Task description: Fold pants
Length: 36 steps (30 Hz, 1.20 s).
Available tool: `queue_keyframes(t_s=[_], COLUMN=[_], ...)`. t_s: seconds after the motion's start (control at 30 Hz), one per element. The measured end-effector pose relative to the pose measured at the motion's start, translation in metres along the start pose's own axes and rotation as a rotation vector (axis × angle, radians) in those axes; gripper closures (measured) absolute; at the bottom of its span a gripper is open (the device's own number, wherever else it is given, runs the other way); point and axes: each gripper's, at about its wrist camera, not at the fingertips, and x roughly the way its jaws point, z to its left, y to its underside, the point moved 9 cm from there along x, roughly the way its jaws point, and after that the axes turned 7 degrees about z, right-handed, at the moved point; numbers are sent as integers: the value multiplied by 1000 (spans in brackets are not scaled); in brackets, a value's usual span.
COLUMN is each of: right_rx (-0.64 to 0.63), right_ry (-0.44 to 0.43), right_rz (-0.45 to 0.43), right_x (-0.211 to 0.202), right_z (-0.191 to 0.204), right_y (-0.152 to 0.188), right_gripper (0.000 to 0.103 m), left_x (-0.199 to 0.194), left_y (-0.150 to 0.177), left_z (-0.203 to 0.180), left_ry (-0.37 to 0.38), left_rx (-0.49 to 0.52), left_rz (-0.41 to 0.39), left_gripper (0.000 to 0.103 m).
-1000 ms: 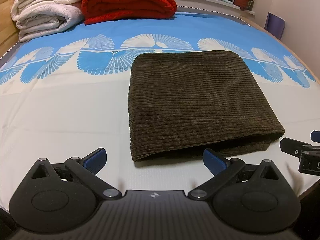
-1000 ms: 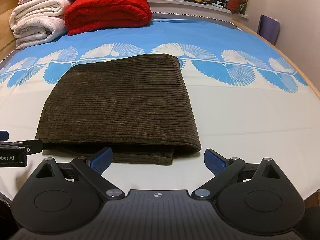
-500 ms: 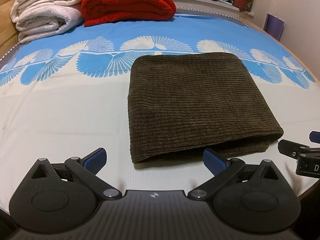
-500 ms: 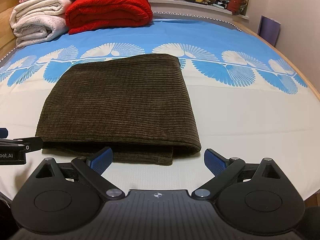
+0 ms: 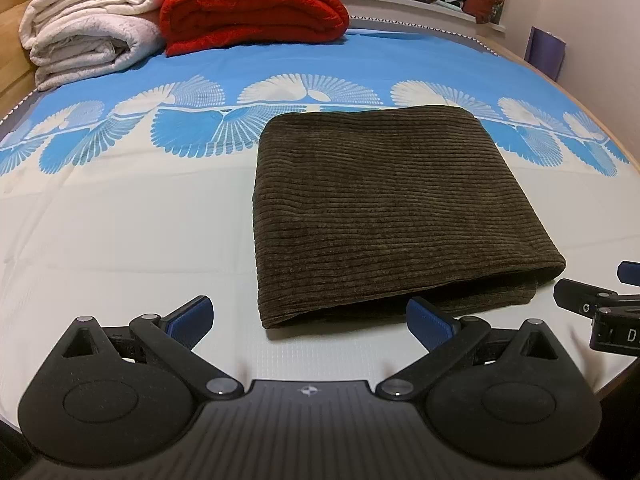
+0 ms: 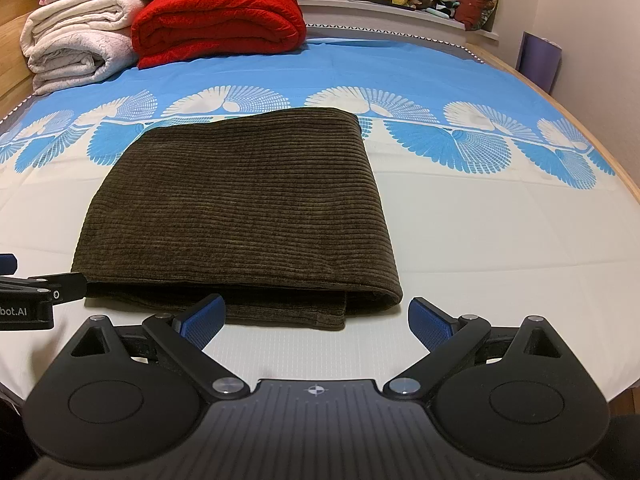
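Pants (image 5: 392,208) folded flat on the bed (image 5: 120,232), both grippers empty.
Almost nothing has changed in the last second: the bundle stays put and your view only creeps slightly, so the fold looks finished. Your left gripper (image 5: 308,316) and right gripper (image 6: 316,316) hover spread wide just short of the near edge, touching no cloth.

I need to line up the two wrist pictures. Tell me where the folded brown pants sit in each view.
Left wrist: the pants lie right of centre, with the near edge just beyond the open jaws.
Right wrist: the pants lie left of centre, again just beyond the open jaws.
Shared landmark: the red blanket at the far end of the bed.
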Motion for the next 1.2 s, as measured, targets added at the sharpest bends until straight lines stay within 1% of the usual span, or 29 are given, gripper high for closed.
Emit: queue_keyframes(t_s=[1.2], right_rx=[0], right_ry=[0], right_rz=[0], right_x=[0], right_z=[0], right_y=[0], right_gripper=[5], left_x=[-2], left_y=[0], left_z=[-1], left_ry=[4], left_rx=[20], left_rz=[-16], left_gripper=[0])
